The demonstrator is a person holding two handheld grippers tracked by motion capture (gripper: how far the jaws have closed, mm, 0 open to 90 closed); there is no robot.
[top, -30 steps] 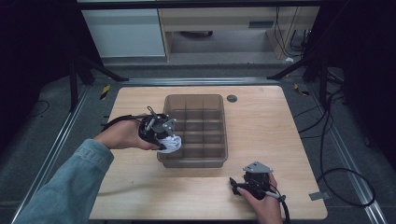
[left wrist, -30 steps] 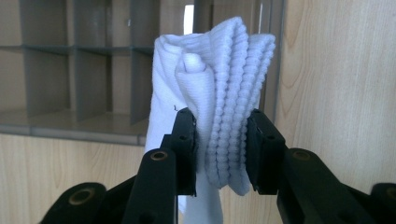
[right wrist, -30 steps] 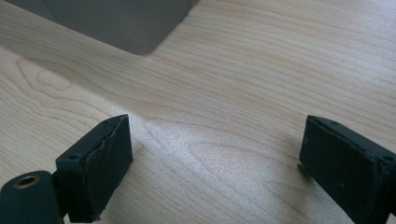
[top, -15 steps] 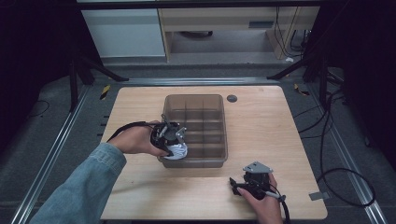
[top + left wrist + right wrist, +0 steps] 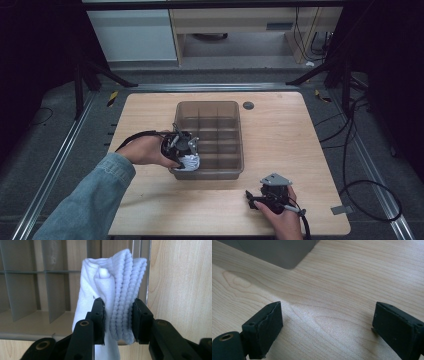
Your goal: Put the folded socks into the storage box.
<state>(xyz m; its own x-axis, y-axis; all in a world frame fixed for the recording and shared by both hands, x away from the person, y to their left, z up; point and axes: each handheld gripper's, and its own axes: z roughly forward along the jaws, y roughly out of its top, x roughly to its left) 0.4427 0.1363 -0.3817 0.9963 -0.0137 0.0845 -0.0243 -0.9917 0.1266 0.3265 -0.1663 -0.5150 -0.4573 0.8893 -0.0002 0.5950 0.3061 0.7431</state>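
At lower left of the high view, a denim-blue sleeve (image 5: 87, 200) leads to the person's left hand (image 5: 142, 150), which carries the left gripper (image 5: 186, 159) at the near-left corner of a translucent smoke-grey plastic divider box (image 5: 235, 172). The jaws are clenched on a folded white ribbed-knit cloth (image 5: 188, 162). In the left gripper view the cloth (image 5: 117, 290) stands as a soft upright bundle, its beaded ribs stacked in layers between the two black pads, one smooth fold rolled inward on its left side. It hangs directly over the box's clear rim, part of it above the nearest compartment and part above bare table; thin grey partition walls (image 5: 45, 271) cross at left of that frame.

The box sits mid-frame on a pale wood-grain table with rounded corners (image 5: 295, 135), its grid of small rectangular cells open at the top. A small dark round disc (image 5: 248, 105) lies just beyond the box's far-right corner.

At lower right, the right gripper (image 5: 257, 199), topped by a grey three-cornered plate (image 5: 275, 179), rests near the table's front edge, well apart from the box. Its jaws are released, spread wide over bare smooth wood in the right gripper view, with the box's rounded corner (image 5: 287, 255) at the upper left. Open tabletop lies to the right of the box and along the front.
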